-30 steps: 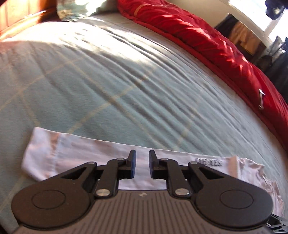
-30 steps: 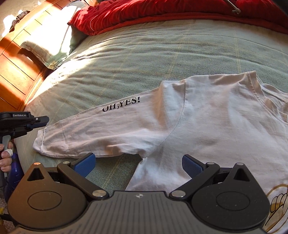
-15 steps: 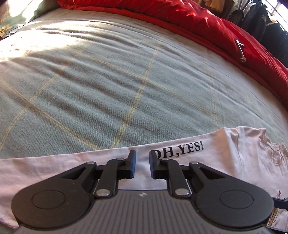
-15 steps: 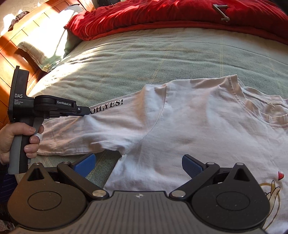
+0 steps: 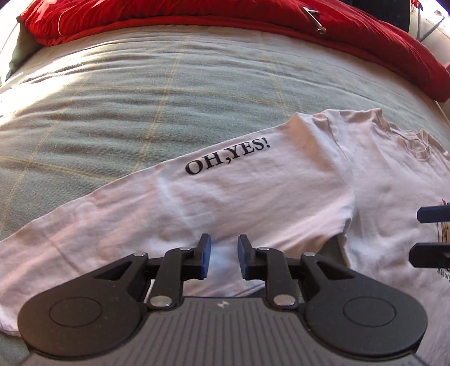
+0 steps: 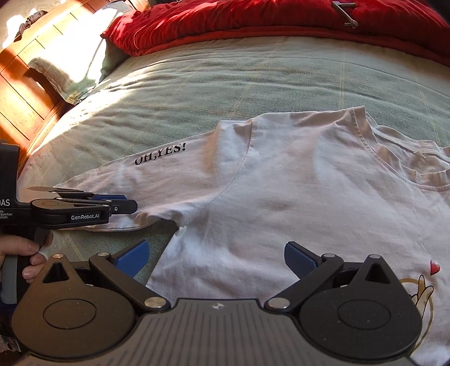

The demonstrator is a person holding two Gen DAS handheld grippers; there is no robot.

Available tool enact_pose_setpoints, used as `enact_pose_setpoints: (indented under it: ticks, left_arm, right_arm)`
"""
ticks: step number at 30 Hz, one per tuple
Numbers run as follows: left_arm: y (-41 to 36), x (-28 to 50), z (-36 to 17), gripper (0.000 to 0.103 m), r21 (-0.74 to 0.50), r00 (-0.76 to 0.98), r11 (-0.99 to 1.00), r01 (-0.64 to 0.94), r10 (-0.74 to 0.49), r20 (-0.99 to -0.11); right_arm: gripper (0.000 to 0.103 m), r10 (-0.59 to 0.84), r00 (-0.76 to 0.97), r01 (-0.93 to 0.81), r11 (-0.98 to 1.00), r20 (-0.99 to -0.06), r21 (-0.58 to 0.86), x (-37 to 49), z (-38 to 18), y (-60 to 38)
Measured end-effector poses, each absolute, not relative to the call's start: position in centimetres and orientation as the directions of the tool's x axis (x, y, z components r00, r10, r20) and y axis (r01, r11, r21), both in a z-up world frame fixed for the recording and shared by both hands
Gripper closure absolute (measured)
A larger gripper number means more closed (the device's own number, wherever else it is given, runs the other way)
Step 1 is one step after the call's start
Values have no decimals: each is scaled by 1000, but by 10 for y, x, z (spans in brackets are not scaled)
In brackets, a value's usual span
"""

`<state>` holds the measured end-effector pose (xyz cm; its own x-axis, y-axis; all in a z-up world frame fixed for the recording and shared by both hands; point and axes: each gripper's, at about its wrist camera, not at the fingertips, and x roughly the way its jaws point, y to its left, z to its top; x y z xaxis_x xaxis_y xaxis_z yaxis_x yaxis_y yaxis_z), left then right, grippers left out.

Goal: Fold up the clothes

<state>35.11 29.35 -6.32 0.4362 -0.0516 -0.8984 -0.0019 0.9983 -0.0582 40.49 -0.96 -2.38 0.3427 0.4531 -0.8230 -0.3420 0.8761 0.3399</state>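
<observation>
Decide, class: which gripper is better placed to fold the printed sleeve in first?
Left. The left gripper, jaws just opening with nothing between them, hovers at the sleeve; the right gripper hangs open over the shirt body.

White shirt on a pale green bed, red quilt behind.

The T-shirt (image 6: pixel 281 197) is white, with black "OH,YES!" lettering (image 5: pixel 227 159) on the sleeve and a chest print (image 6: pixel 422 287) of what looks like a yellow ring, a hand and a small red heart. The bedspread (image 5: pixel 140 98) is pale green with thin yellow checks. The quilt (image 6: pixel 253 19) is red, the headboard (image 6: pixel 25 93) orange-brown. Both grippers are black with blue pads (image 6: pixel 132 257).
</observation>
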Motion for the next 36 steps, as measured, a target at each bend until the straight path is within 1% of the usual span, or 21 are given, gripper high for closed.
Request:
enact_pose_setpoints:
  ticks: [2, 4, 7, 12, 16, 18, 21, 23, 24, 28, 33, 36]
  left_arm:
    - [294, 350, -54, 83, -57, 428, 998, -4, -50, -903]
    - [287, 352, -43, 82, -101, 455, 994, 27, -103, -884]
    - [264, 363, -39, 74, -156, 485, 982, 108, -189, -854]
    - [247, 373, -63, 73, -191, 435, 975, 109, -220, -873]
    - [271, 350, -65, 71, -230, 403, 972, 50, -230, -886]
    - [281, 340, -61, 71, -223, 374, 974, 35, -219, -901]
    - [293, 334, -48, 71, -193, 392, 981, 19, -185, -901]
    - [302, 336, -44, 67, -172, 429, 985, -10, -151, -890]
    - [307, 338, -47, 67, -164, 433, 986, -36, -132, -892]
    - [331, 325, -62, 66, -134, 420, 981, -139, -64, -905]
    - [366, 293, -51, 66, -155, 401, 939, -307, -20, -916]
    - [379, 297, -38, 66, -107, 437, 943, -314, 43, -898]
  right_arm:
    - [0, 455, 341, -346, 874, -823, 340, 405, -25, -9]
    - [0, 457, 347, -360, 871, -819, 333, 405, -23, -6]
    - [0, 428, 371, -395, 876, -824, 277, 405, -22, 1]
    - [0, 379, 365, -436, 876, -850, 203, 403, -32, 6]
    - [0, 345, 334, -417, 889, -877, 190, 400, -50, 3]
    - [0, 337, 341, -429, 886, -878, 173, 397, -52, 5]
    - [0, 292, 347, -467, 878, -892, 105, 393, -55, 15]
    - [0, 264, 356, -491, 869, -897, 61, 390, -58, 21]
    - [0, 254, 361, -498, 866, -897, 44, 389, -59, 23]
    - [0, 227, 366, -495, 869, -902, 18, 388, -60, 27]
    - [0, 210, 382, -495, 869, -900, -7, 387, -63, 29]
    - [0, 211, 399, -496, 868, -892, -16, 384, -63, 29]
